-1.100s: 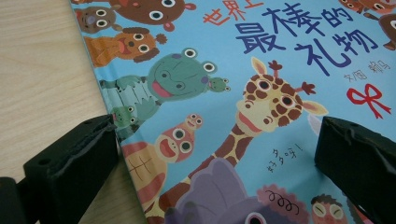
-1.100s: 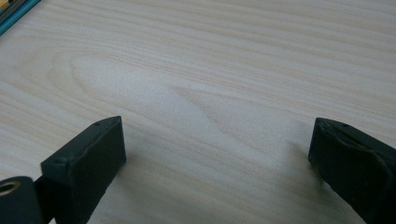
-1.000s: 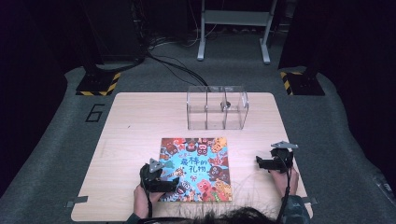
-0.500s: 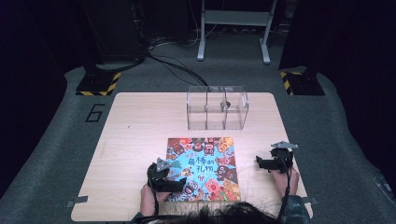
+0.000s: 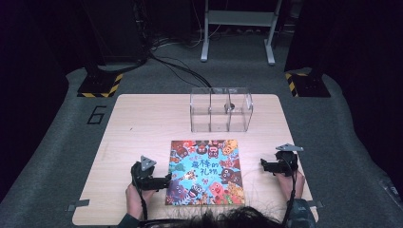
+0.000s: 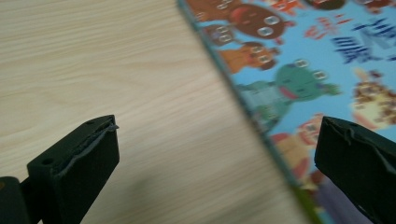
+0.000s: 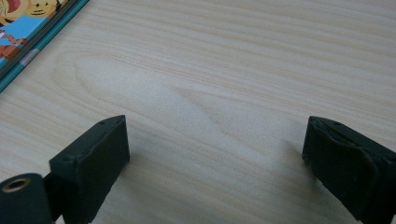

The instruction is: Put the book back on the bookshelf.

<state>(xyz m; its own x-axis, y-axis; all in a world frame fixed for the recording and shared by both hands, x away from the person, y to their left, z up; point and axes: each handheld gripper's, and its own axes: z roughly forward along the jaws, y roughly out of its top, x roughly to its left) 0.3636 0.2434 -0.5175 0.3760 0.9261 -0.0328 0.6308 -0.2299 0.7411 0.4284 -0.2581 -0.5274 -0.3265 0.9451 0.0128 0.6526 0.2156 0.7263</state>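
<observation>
Book (image 5: pixel 205 172), square, glossy cover crowded with cartoon animals on blue, lies flat on the near middle of a pale wood-grain table (image 5: pixel 142 123) with rounded corners, seen from the high view. Clear plastic box (image 5: pixel 221 109), three compartments, stands beyond the book with bare wood between them. Left gripper (image 5: pixel 165 179), black, sits at the book's left edge, its tips at the cover's border; whether it touches cannot be told. Right gripper (image 5: pixel 264 165) rests well right of the book, bare board between them. Open wood on both flanks and behind the box.

Left gripper view: left gripper (image 6: pixel 217 154) jaws wide apart, nothing pinched. One jaw over bare wood, the other over the cover; the book's (image 6: pixel 299 79) thin blue-green edge runs diagonally between them.

Right gripper view: right gripper (image 7: pixel 217 149) jaws have just been closing a little yet stand wide, nothing between them but smooth grain. Book corner (image 7: pixel 28 23) at upper left, apart from the jaws.
</observation>
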